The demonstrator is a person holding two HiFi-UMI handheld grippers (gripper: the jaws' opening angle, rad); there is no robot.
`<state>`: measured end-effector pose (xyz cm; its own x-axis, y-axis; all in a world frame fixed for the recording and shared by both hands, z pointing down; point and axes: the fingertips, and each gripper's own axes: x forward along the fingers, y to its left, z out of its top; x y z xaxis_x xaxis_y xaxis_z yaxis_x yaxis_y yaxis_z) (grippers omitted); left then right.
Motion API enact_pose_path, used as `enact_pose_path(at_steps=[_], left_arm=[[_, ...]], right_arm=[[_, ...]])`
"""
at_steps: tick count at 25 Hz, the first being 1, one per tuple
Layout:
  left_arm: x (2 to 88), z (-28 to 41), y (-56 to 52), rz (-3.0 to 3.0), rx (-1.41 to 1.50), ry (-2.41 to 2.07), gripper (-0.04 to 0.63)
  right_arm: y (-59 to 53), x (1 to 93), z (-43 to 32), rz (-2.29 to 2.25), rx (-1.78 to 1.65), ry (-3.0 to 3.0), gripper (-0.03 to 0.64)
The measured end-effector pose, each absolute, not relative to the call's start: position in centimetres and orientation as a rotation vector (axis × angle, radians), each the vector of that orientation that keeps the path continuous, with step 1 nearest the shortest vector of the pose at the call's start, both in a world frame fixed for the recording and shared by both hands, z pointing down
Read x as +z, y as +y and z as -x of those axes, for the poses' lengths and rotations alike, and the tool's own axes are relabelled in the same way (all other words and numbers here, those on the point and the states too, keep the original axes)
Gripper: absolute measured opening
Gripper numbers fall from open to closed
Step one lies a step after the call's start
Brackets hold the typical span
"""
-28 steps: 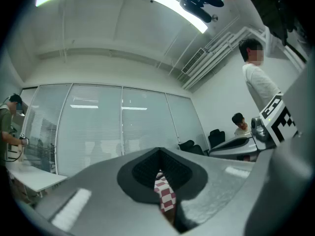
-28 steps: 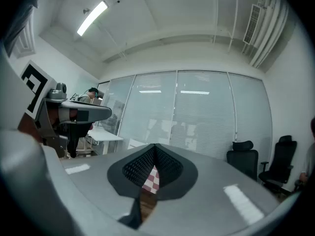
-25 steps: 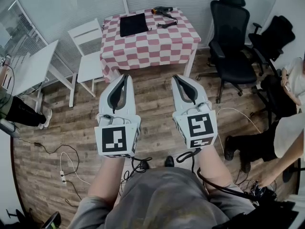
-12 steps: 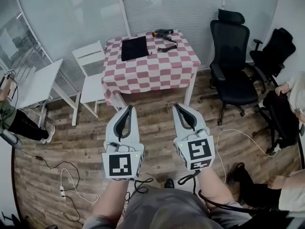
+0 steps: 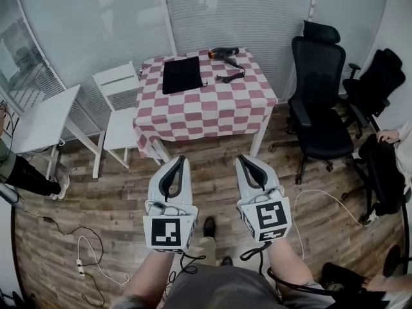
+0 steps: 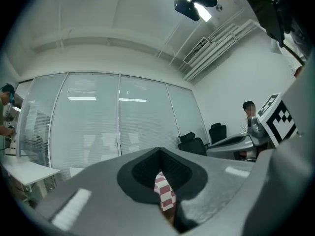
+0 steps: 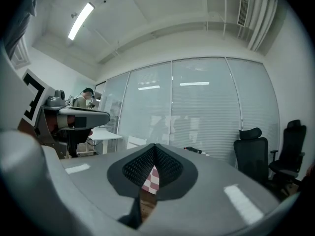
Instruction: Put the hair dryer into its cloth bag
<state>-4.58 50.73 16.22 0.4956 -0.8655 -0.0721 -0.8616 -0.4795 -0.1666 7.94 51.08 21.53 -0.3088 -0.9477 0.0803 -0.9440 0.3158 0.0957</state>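
Though overhead only, black cloth bag (image 5: 181, 74)

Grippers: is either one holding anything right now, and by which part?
Nothing. The left gripper and right gripper are both shut and empty; the hair dryer and cloth bag lie on the table.

A: What does the room look like?

B: A brown wood-plank floor (image 5: 96, 192) and a wall of frosted glass panels with blinds (image 5: 96, 24). Before the glass stands a square table draped in red-and-white checked cloth (image 5: 206, 108).

A: Other furniture?

B: A white slatted chair (image 5: 119, 102) just left of the table and a white desk (image 5: 38, 118) further left. A black high-backed office chair (image 5: 318, 102) stands at right. A long ceiling strip light (image 7: 81, 20) glows.
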Motion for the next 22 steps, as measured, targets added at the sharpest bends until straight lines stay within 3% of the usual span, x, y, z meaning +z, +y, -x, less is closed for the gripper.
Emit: enact_pose_path(at_steps=[22], left_arm=[[14.1,8.5,27.4,2.550,0.077,1.429,0.000]], right_arm=[[27.4,18.4,-4.2,-1.809,-0.139,-2.391,0.026]])
